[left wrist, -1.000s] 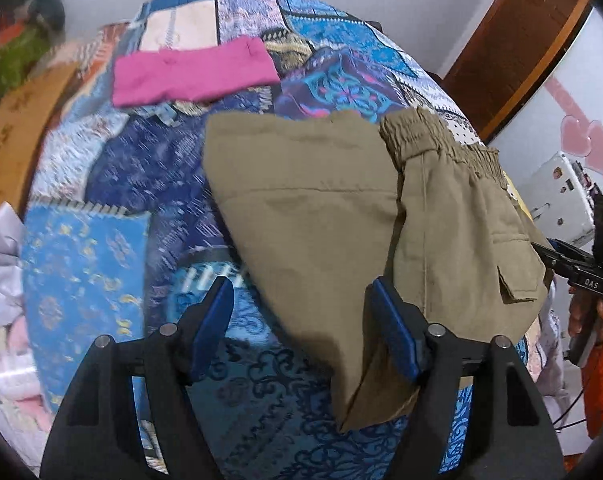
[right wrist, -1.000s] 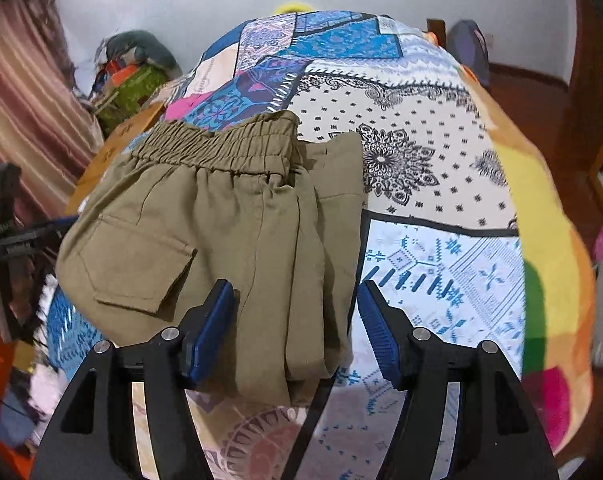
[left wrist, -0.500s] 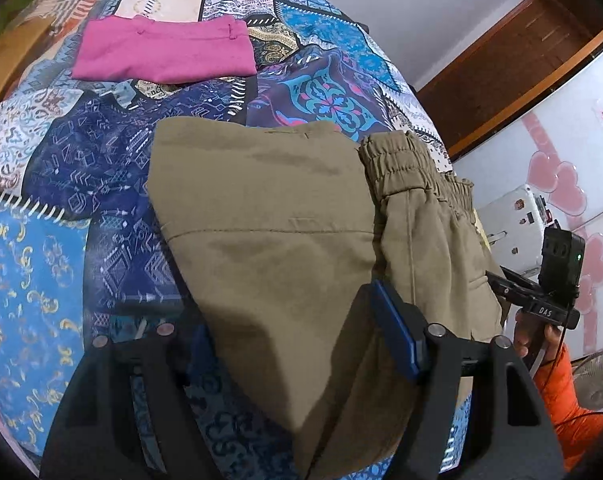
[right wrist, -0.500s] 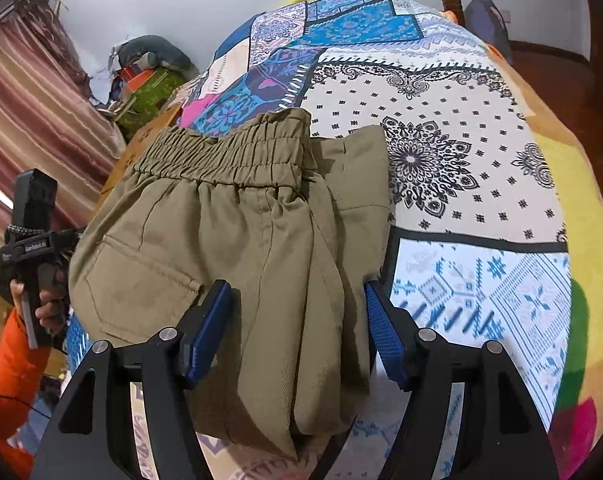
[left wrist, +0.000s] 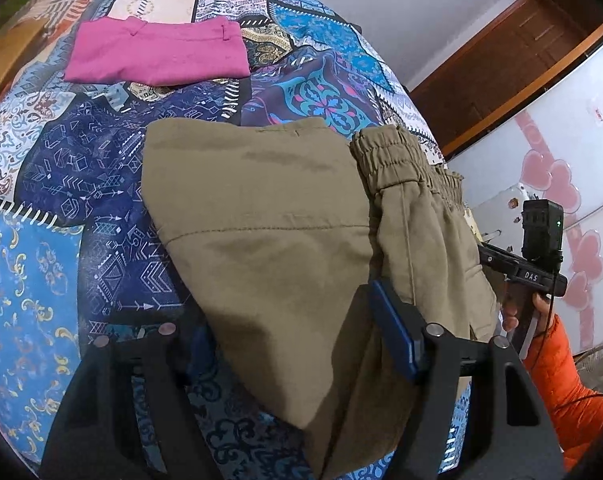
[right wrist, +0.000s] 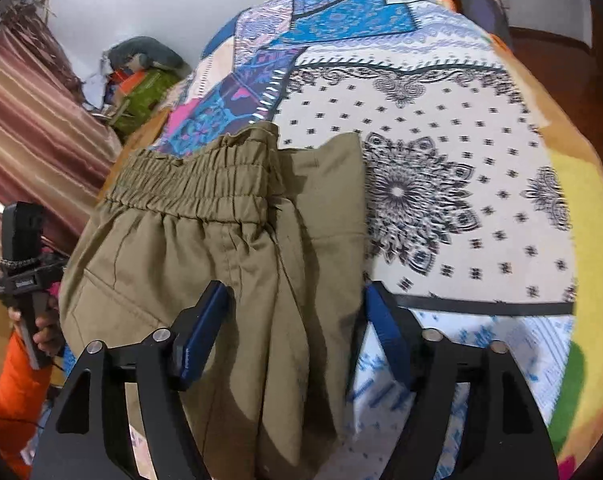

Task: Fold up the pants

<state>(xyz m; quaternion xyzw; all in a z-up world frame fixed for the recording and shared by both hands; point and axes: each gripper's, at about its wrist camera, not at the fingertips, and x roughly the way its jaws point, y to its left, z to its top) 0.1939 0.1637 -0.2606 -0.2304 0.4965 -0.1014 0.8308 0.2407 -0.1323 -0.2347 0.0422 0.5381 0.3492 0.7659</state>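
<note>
Olive pants [left wrist: 261, 220] lie folded on a patchwork bedspread [left wrist: 81, 184], elastic waistband [left wrist: 393, 160] to the right. My left gripper [left wrist: 289, 320] stands open over their near edge. The cloth drapes between its fingers and hides the left pad; the right blue pad [left wrist: 393, 336] shows. In the right wrist view the pants [right wrist: 205, 248] show their waistband [right wrist: 197, 184] and a side pocket. My right gripper [right wrist: 297, 292] straddles the folded legs, its jaws opening, cloth between the pads but not pinched. Each view shows the other gripper's handle in a hand with an orange sleeve [left wrist: 561, 360].
A folded pink garment [left wrist: 157, 54] lies farther back on the bed. A wooden door [left wrist: 501, 60] and a white appliance with pink hearts [left wrist: 561, 152] stand right of the bed. A striped curtain [right wrist: 25, 120] and a pile of clutter [right wrist: 141, 76] are on the other side.
Both grippers have come in over the near edge of the pants. The right jaws have widened. The left gripper's left pad is now hidden by the cloth.
</note>
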